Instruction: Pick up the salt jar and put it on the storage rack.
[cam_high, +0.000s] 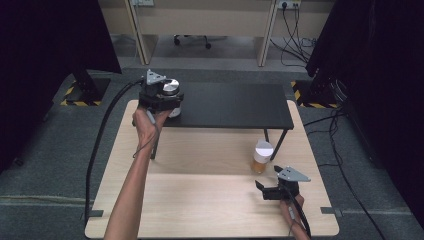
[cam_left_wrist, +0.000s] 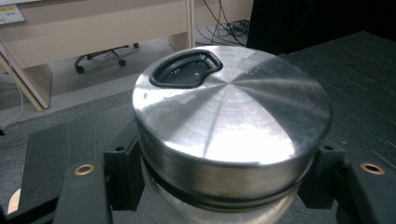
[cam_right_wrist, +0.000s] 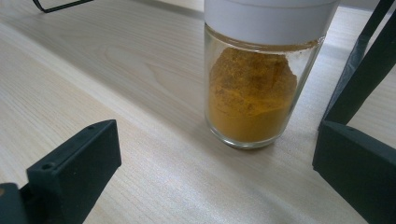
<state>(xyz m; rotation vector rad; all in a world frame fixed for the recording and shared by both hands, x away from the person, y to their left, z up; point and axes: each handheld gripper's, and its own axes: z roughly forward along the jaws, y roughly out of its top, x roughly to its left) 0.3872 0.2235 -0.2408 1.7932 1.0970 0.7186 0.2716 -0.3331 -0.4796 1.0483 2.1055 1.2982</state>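
A glass jar with a brushed metal lid (cam_high: 170, 89) (cam_left_wrist: 231, 107) is clamped between the pads of my left gripper (cam_high: 162, 99) (cam_left_wrist: 224, 179), which is shut on its body just below the lid. It hovers at the left end of a black raised shelf (cam_high: 235, 105). A glass spice jar (cam_high: 262, 157) (cam_right_wrist: 254, 93) with orange powder and a white cap stands upright on the wooden table (cam_high: 200, 200). My right gripper (cam_high: 267, 179) (cam_right_wrist: 217, 172) rests open just short of it, with nothing between its fingers.
The shelf's thin black legs (cam_high: 277, 142) (cam_right_wrist: 364, 70) stand right beside the spice jar. Dark panels flank the table on both sides. Desks, an office chair and cables are on the floor beyond.
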